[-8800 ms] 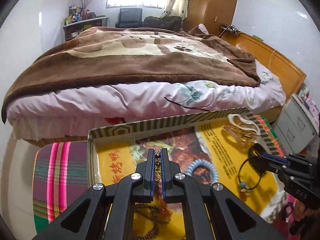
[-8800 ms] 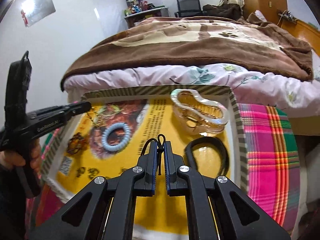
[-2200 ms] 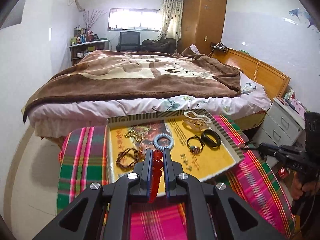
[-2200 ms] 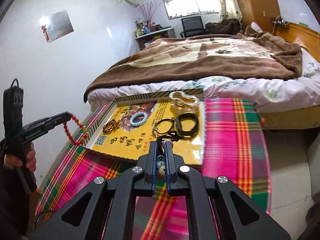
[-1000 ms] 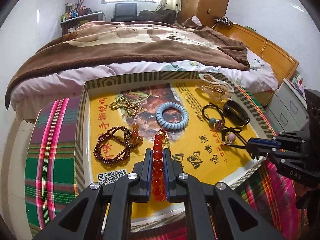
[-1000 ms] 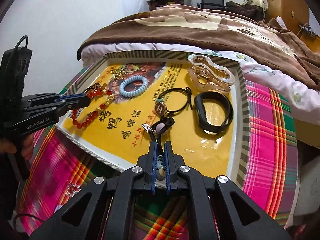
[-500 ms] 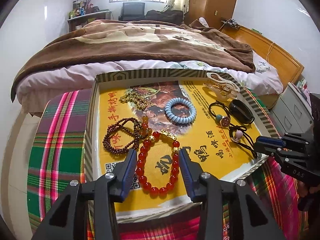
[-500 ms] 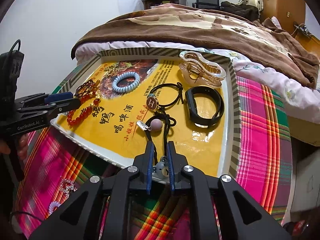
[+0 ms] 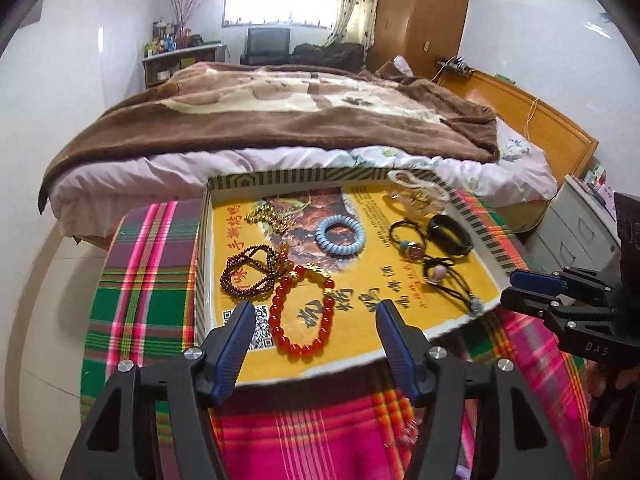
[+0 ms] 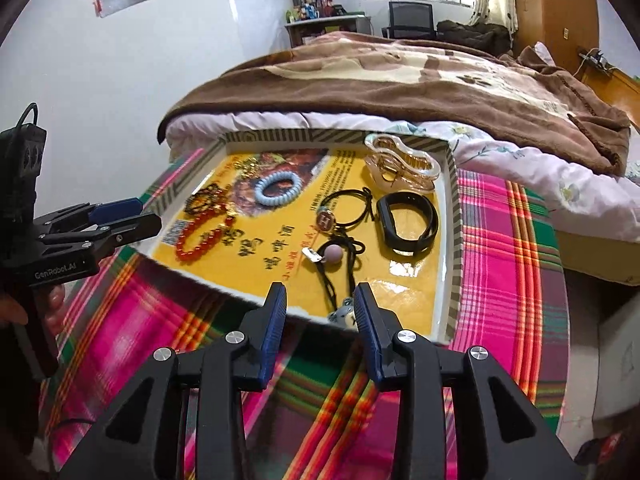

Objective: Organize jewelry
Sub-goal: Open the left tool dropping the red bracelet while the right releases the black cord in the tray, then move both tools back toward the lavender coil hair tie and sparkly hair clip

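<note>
Plaid cloth [image 9: 144, 300] and bed [image 9: 280, 128] surround the jewelry tray [image 9: 288, 178].

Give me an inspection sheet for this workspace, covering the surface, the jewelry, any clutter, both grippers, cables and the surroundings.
Surface: plaid cloth under a yellow-lined tray.
Job's things: all inside the tray: red bead bracelet, dark bead bracelet, gold chain, blue coil hair tie, black band, clear hair claw, two black cord ties with charms; a bear charm overhangs the near edge.
Clutter: a sparkly trinket on the cloth.
Grippers: left gripper and right gripper both opening, holding nothing.
Cables: black lead at the left gripper's handle.
Surroundings: bed with brown blanket, wardrobe, grey drawers.
</note>
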### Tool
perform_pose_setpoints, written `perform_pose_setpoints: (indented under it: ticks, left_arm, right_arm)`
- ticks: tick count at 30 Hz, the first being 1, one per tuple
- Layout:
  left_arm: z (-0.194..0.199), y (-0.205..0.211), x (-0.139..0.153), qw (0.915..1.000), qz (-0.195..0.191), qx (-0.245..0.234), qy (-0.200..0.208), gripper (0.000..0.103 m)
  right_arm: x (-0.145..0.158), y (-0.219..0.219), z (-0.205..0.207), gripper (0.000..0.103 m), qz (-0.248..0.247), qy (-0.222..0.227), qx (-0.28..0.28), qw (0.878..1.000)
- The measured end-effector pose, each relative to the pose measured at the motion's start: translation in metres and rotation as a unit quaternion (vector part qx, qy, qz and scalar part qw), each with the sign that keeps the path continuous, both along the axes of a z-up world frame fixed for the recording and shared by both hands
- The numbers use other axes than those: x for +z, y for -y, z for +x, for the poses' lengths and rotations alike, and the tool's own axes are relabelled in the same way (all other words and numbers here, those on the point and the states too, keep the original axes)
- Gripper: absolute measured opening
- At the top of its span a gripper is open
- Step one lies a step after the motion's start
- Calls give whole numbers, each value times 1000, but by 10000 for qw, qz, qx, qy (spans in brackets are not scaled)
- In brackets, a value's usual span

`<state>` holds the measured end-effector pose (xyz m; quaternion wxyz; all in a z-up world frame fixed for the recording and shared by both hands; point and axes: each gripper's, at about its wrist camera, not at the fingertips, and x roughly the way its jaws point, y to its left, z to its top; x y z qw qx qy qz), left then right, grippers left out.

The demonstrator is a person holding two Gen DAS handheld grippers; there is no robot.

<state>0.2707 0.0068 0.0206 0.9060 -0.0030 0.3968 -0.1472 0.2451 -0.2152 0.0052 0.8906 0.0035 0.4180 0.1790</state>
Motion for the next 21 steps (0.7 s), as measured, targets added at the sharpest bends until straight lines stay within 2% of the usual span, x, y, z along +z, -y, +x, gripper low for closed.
perform_pose_setpoints:
  ticks: [7, 11, 16, 21]
  left_arm:
    - [-38, -1, 23, 9997, 108, -2, 215, 65]
    - [-62, -2, 30, 9995, 89, -5, 319, 70]
    - [-92, -7, 30, 9993, 56, 31, 364, 71]
    - [-119, -24, 22, 9991, -104, 238, 332, 80]
  right_arm:
    - [20, -3, -36, 36, 65, 245, 132, 9996]
    - [23, -8, -58, 36, 63, 291, 273, 9992]
    - [12, -19, -84, 36, 35, 160, 484, 9987]
    - [-9, -33, -100, 37, -88, -47, 679, 9976]
